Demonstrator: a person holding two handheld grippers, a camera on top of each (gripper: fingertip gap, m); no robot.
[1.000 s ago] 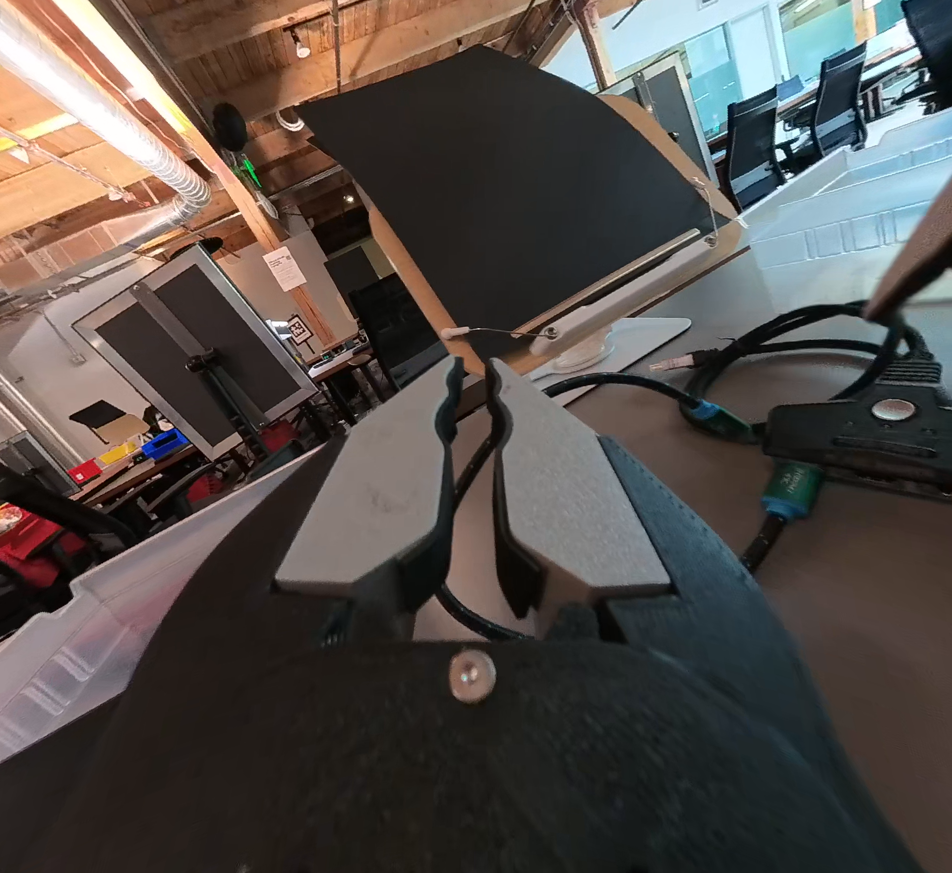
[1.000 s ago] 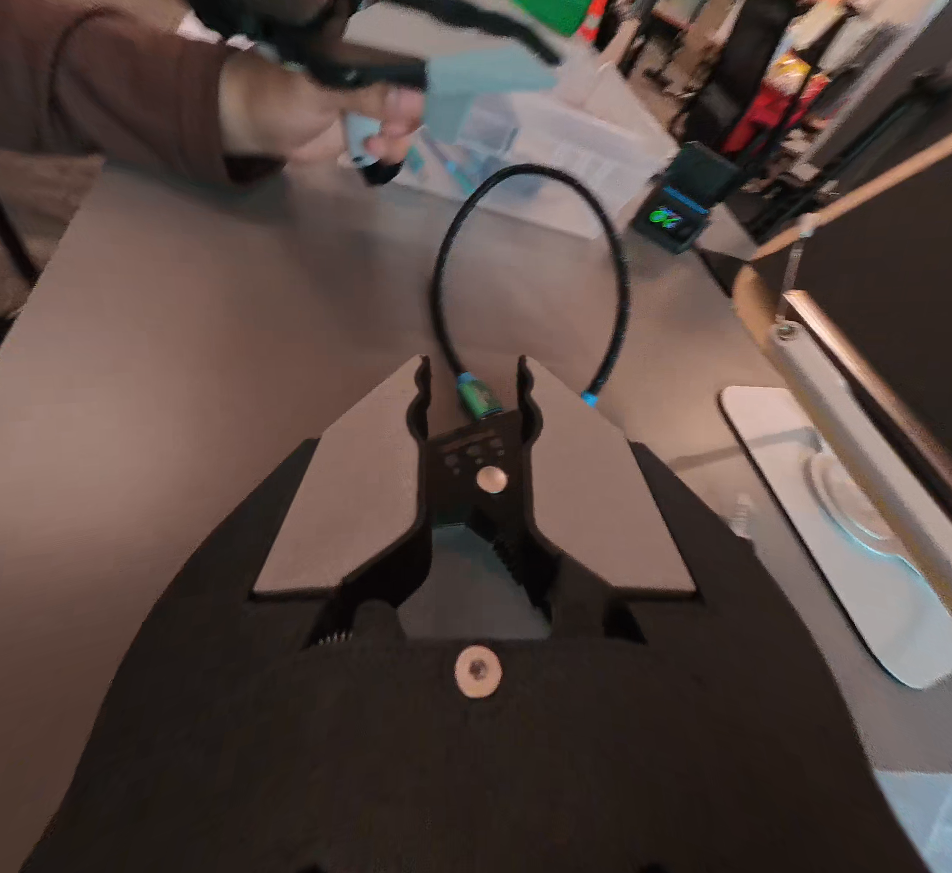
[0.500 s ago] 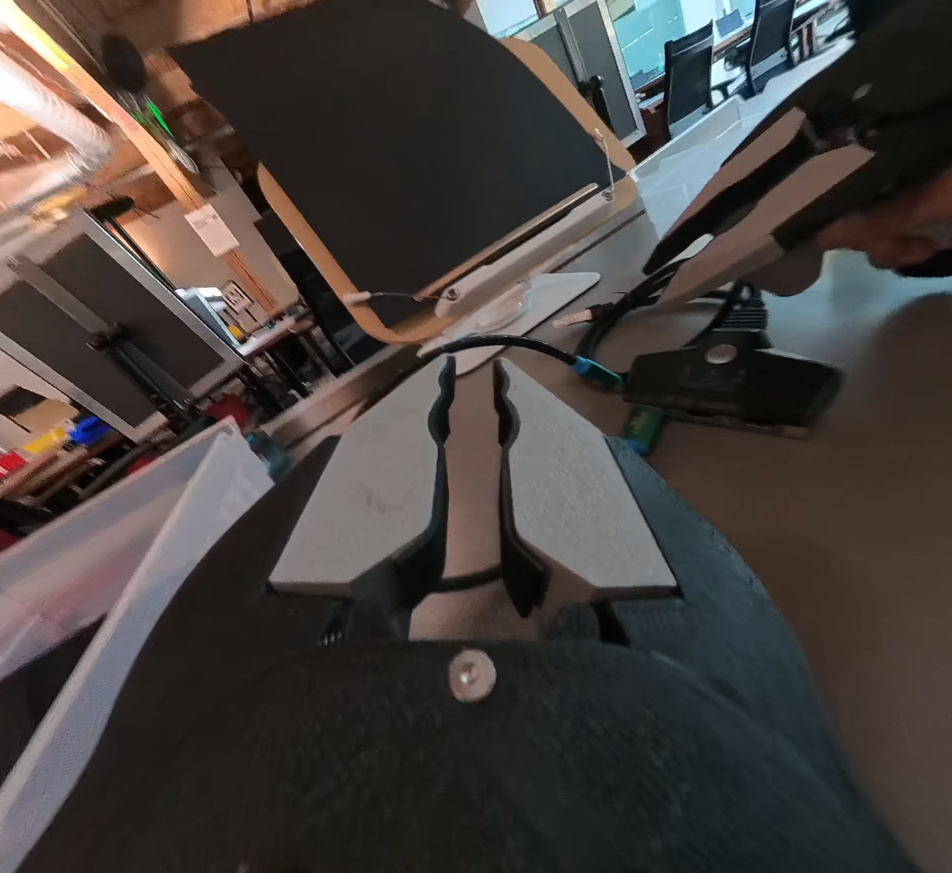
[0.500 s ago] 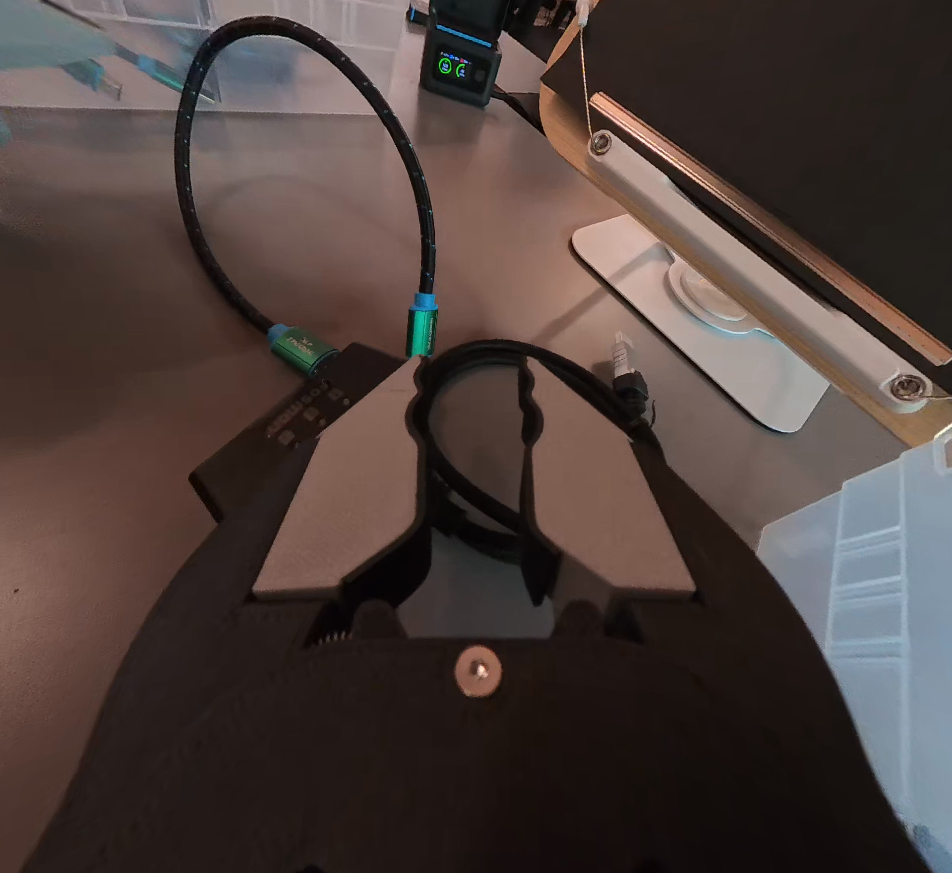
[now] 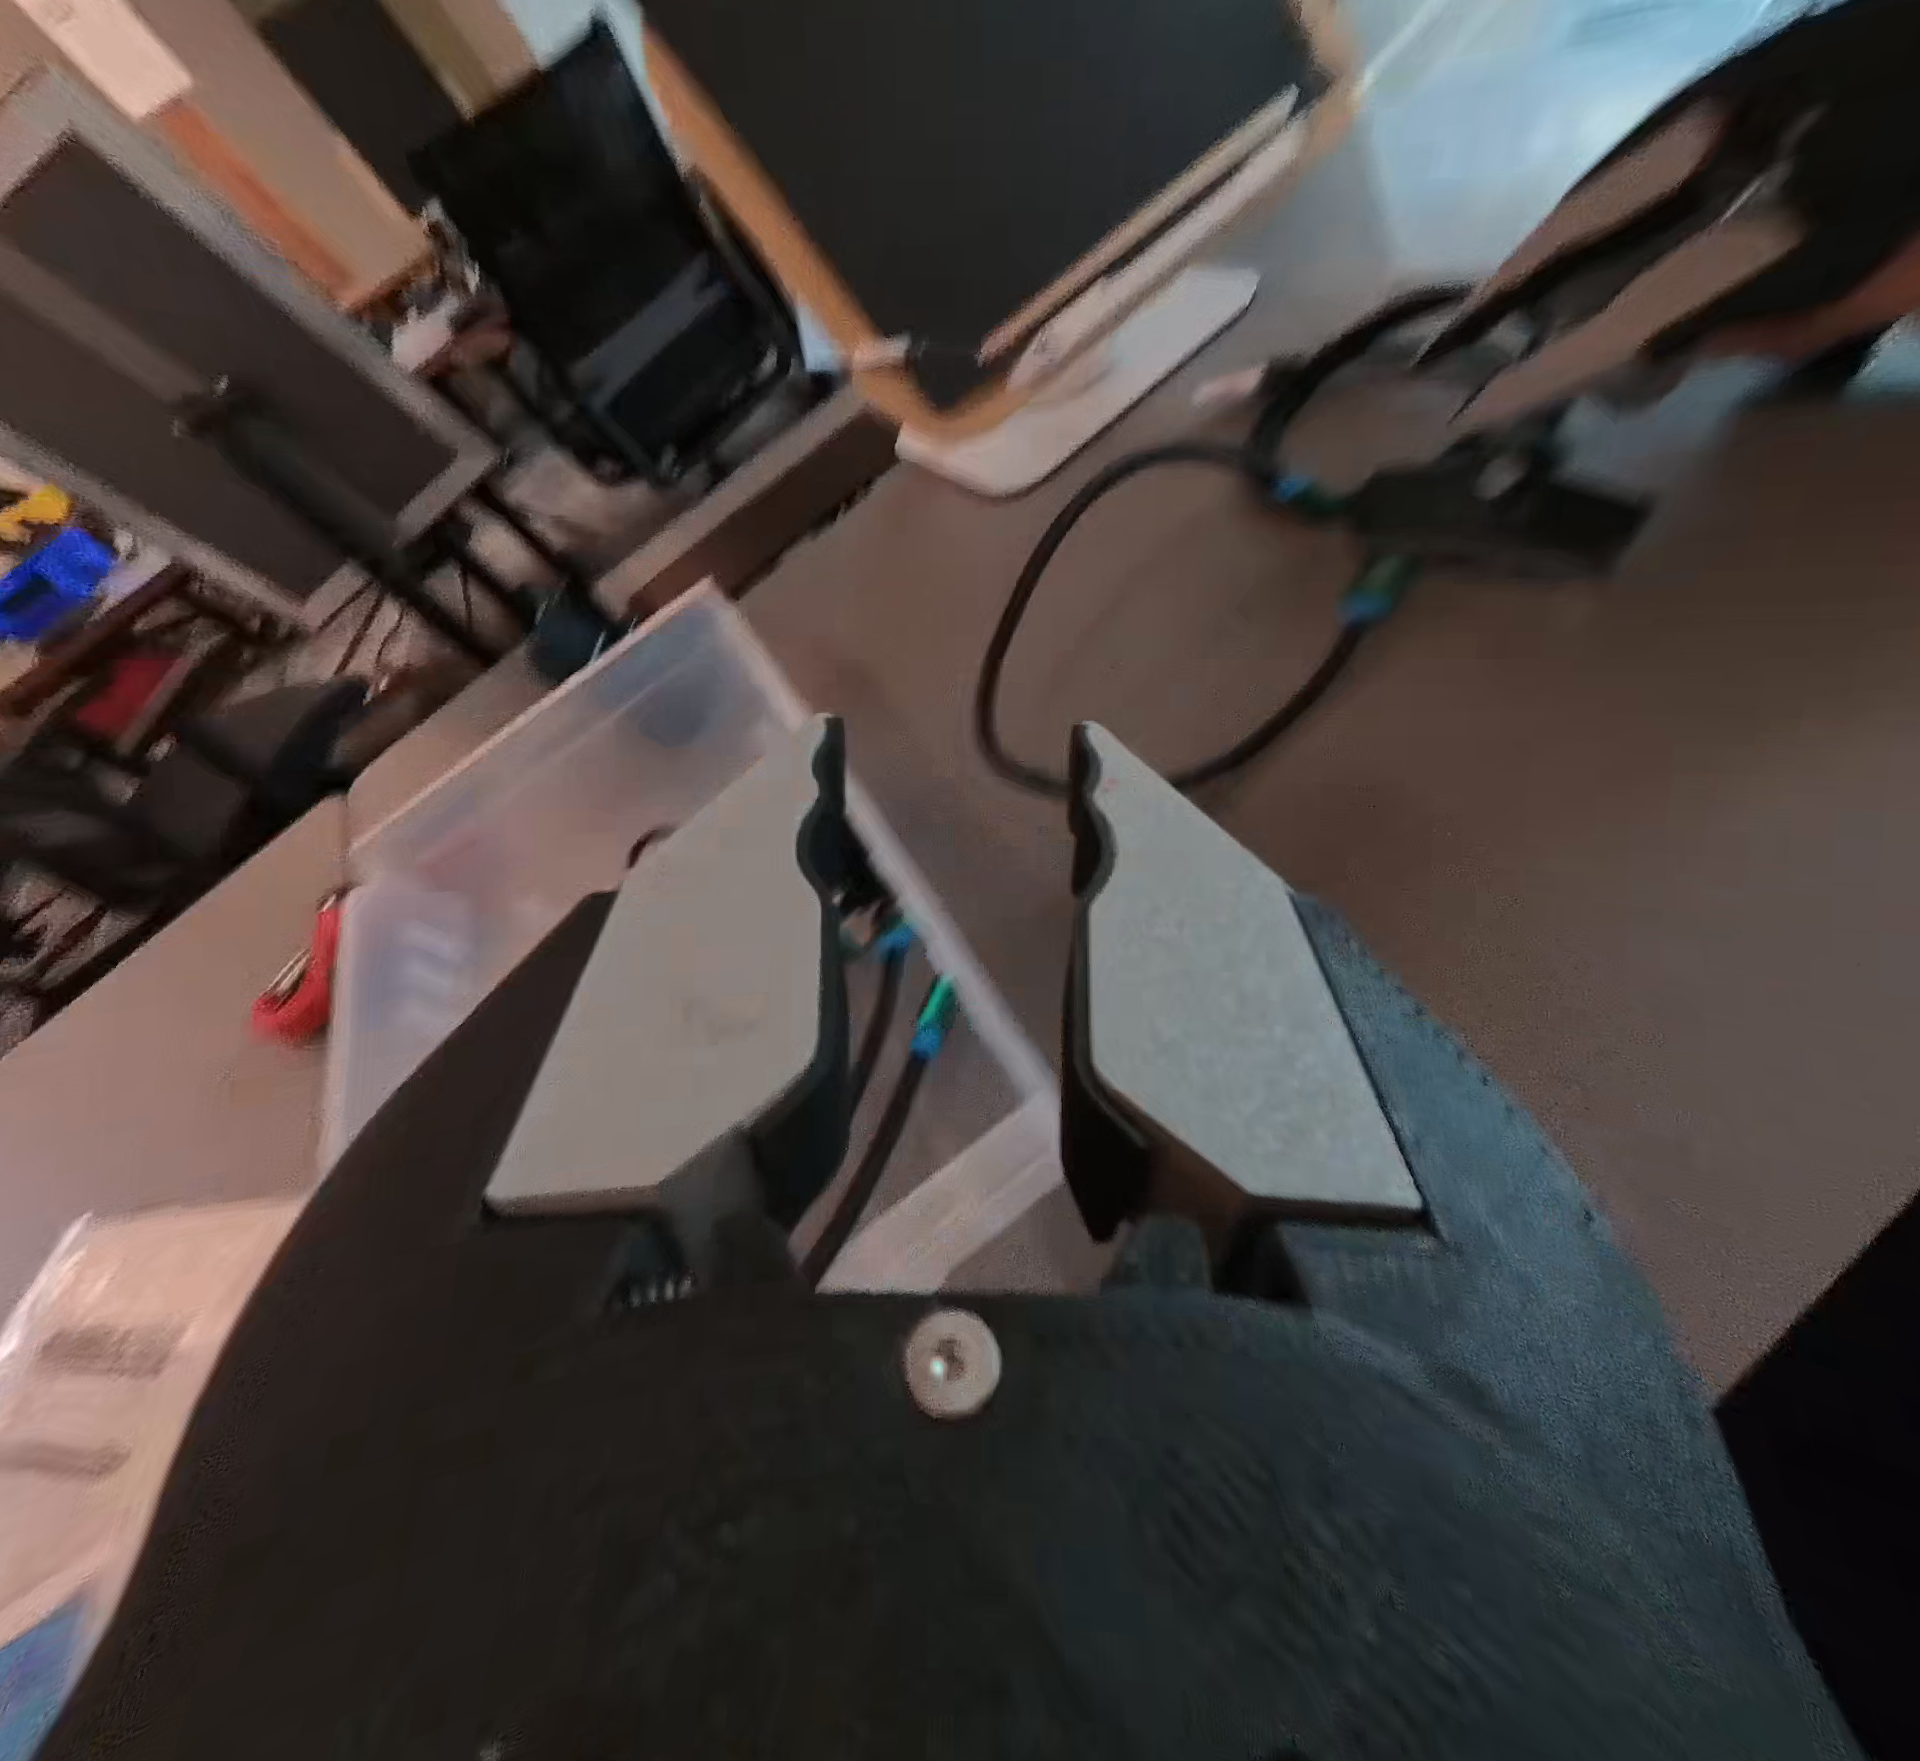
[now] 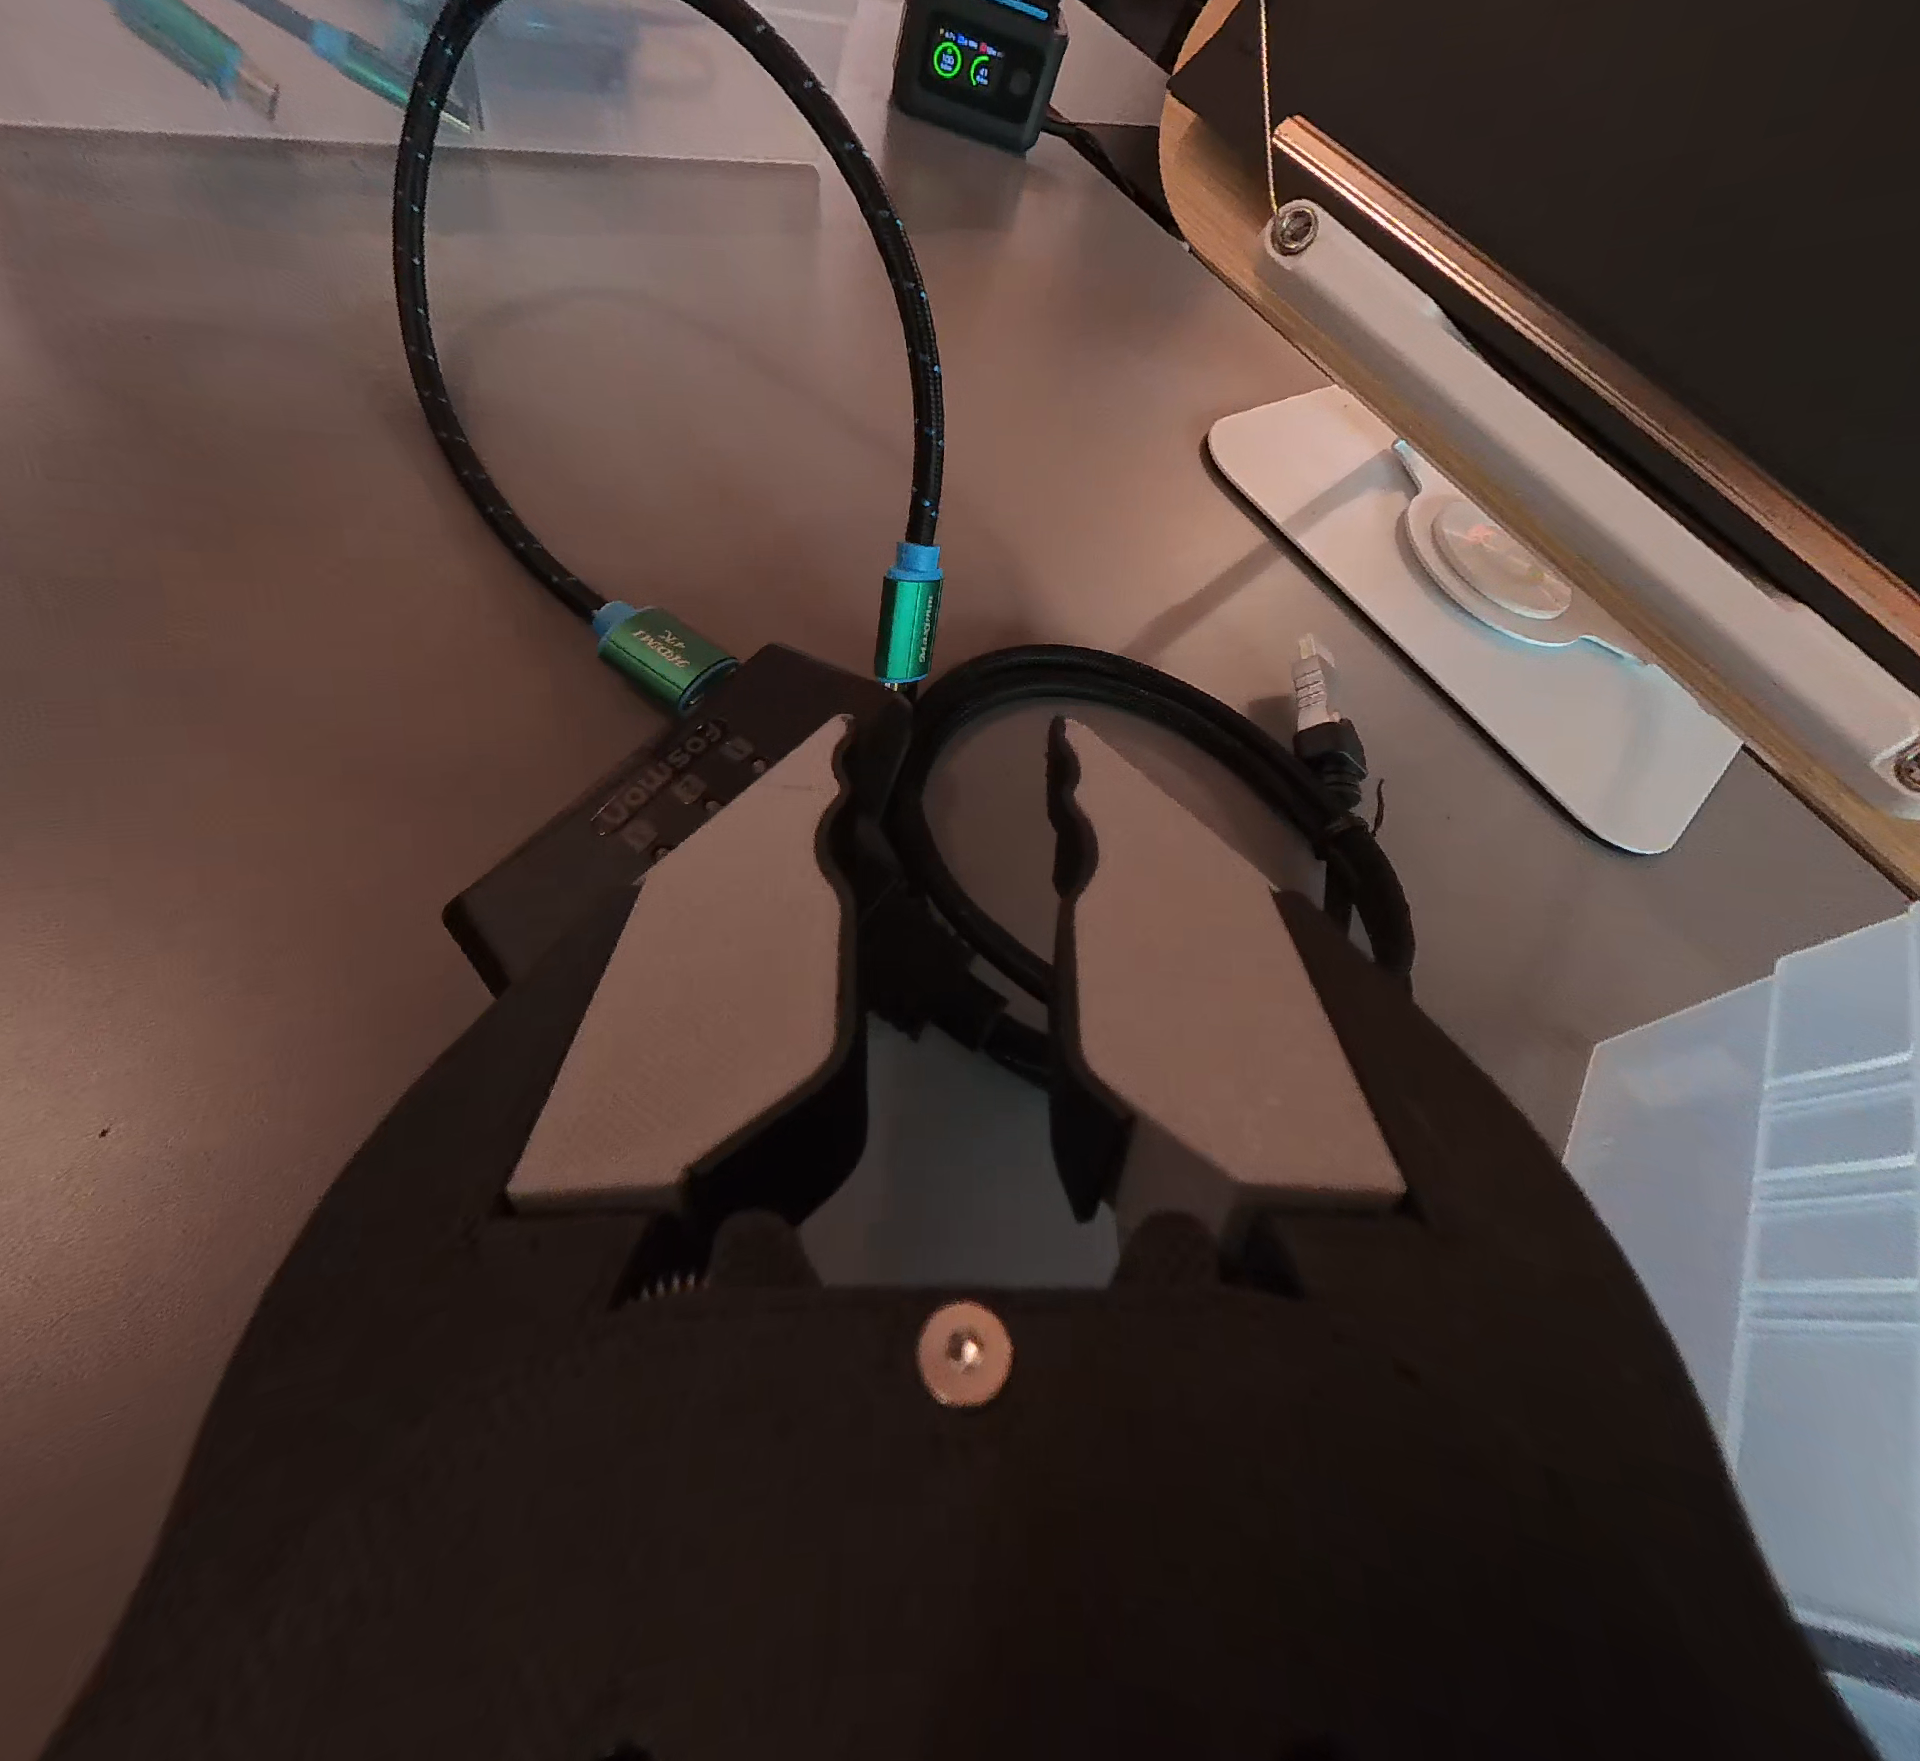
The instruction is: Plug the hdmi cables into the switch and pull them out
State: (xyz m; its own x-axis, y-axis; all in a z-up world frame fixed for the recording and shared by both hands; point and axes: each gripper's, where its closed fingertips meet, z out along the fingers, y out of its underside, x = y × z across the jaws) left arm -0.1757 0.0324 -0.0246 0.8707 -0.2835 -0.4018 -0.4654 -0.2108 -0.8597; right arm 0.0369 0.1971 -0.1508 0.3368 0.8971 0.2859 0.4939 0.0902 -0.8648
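Note:
The black switch point(image 6: 665, 797) lies on the grey table. A braided black HDMI cable point(image 6: 416, 277) loops out from it, and both green plugs point(image 6: 665, 662) point(image 6: 909, 620) sit in its ports. My right gripper point(image 6: 948, 729) is open and empty, its left finger over the switch's near end. My left gripper point(image 5: 954, 735) is open and empty above a clear bin point(image 5: 623, 735) that holds more green-tipped HDMI cables point(image 5: 930, 1005). The blurred left wrist view shows the switch point(image 5: 1527, 506) and the right gripper point(image 5: 1455, 386) far off at the right.
A coiled black cable point(image 6: 1143, 703) with a small grey plug point(image 6: 1311, 683) lies right of the switch. Behind it stands a white monitor foot point(image 6: 1455, 631). A small device with a lit screen point(image 6: 977, 59) sits at the back. Another clear bin point(image 6: 1766, 1140) is at the right.
My left gripper has opened wide and swung back and left, from beside the switch to above the clear bin. My right gripper has stayed open over the switch, moving slightly closer.

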